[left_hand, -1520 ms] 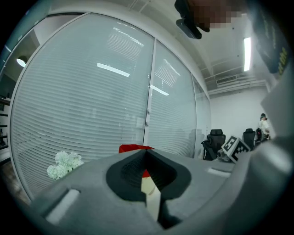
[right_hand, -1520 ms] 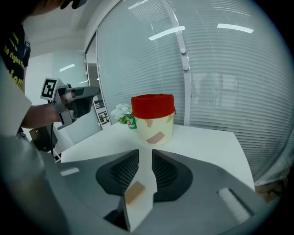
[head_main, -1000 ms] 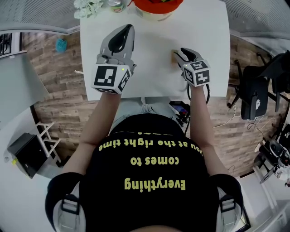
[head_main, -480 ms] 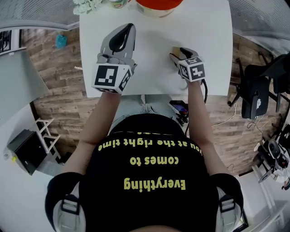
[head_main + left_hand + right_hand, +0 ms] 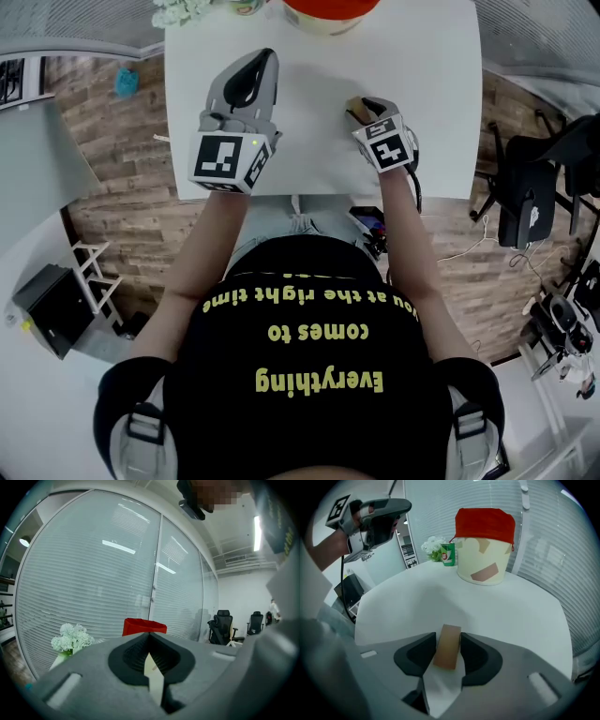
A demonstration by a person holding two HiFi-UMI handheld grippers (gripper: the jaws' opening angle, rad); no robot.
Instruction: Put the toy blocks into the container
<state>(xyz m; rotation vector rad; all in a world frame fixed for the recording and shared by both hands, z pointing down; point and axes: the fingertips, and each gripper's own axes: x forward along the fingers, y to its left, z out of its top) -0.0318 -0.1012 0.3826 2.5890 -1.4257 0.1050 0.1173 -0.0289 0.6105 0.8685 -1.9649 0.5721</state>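
- My right claw [image 5: 448, 641] has just been closing. It now pinches the brown wooden block [image 5: 446, 657], which lies on the white tabletop [image 5: 417, 606].
- My left claw [image 5: 150, 635] is closed with nothing in it, up over the tabletop.
- Far back stands the pale container [image 5: 483, 564] with a red top, beside a green can [image 5: 448, 554].

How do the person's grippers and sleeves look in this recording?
Both the left gripper and right gripper are grey plastic with black-lined tongs, each carrying a white cube of black square markers. The person wears a black short-sleeved T-shirt with yellow lettering.
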